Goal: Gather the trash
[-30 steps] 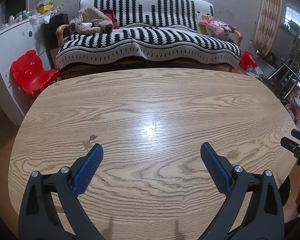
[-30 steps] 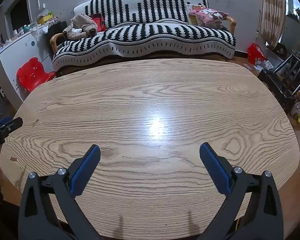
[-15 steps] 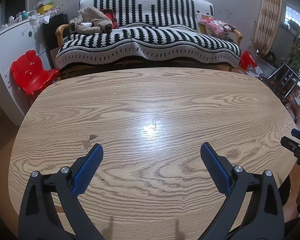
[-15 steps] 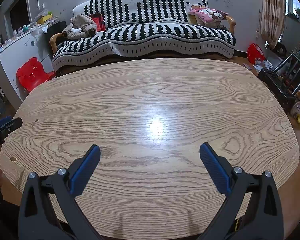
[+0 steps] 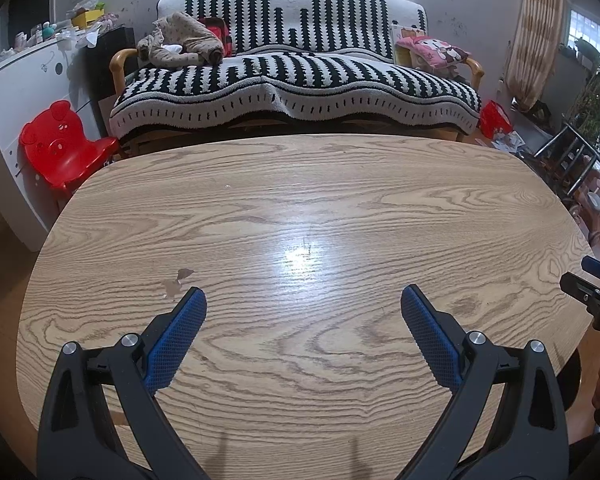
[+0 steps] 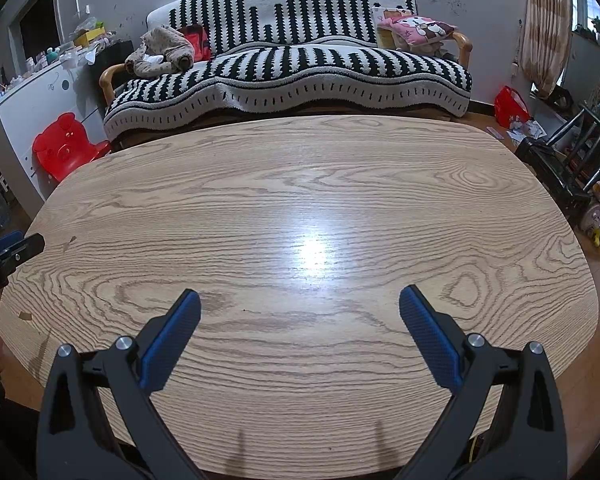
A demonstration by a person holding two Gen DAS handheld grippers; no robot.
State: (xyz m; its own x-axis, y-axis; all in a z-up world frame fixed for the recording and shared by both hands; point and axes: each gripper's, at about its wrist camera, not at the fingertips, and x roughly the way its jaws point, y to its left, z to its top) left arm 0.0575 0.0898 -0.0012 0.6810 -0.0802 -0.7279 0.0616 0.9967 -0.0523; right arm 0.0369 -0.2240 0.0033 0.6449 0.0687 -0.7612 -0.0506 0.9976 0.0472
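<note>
Left gripper (image 5: 303, 304) and right gripper (image 6: 300, 303) over wooden table (image 5: 340, 184), both jaws spread wide and holding nothing, striped sofa (image 6: 288, 60) beyond

Two wrist cameras sit side by side, low over the wooden table (image 5: 300, 208), both facing the striped sofa (image 6: 288, 68).
</note>
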